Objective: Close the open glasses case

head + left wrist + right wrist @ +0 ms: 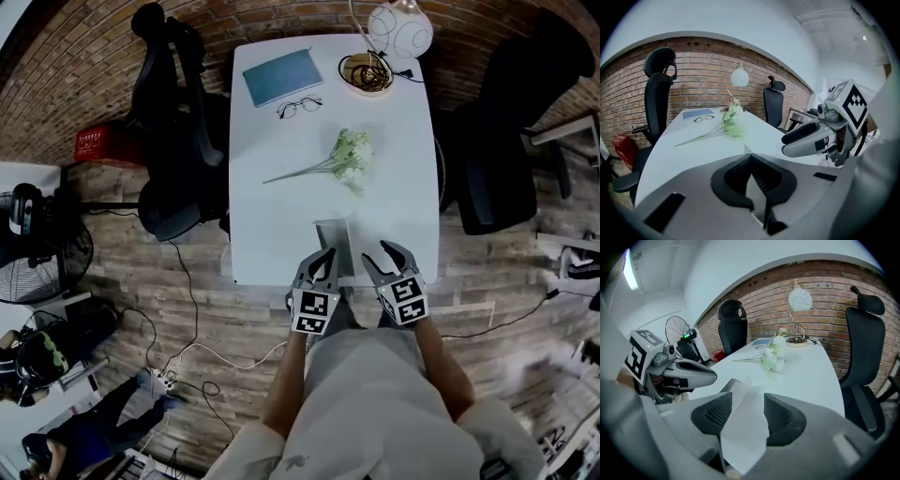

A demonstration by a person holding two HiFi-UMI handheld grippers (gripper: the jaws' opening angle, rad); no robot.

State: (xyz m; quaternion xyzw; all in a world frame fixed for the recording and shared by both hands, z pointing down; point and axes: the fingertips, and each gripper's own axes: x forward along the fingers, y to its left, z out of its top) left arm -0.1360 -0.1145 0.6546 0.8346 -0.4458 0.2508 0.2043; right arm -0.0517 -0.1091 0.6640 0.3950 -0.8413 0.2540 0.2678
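item: open grey rectangular glasses case, at the white table's near edge. left gripper i hold pinched on its lid; right gripper spread astride it. open tabletop lies between case and white flower sprig.

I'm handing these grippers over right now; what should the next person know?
Left gripper: shut on a panel of the glasses case, at the near edge of the table.
Right gripper: open, a case flap standing between its jaws.
Done: both grippers at the case.
Left to do: fold it shut; it is open.
The glasses lie at the far end, outside it.
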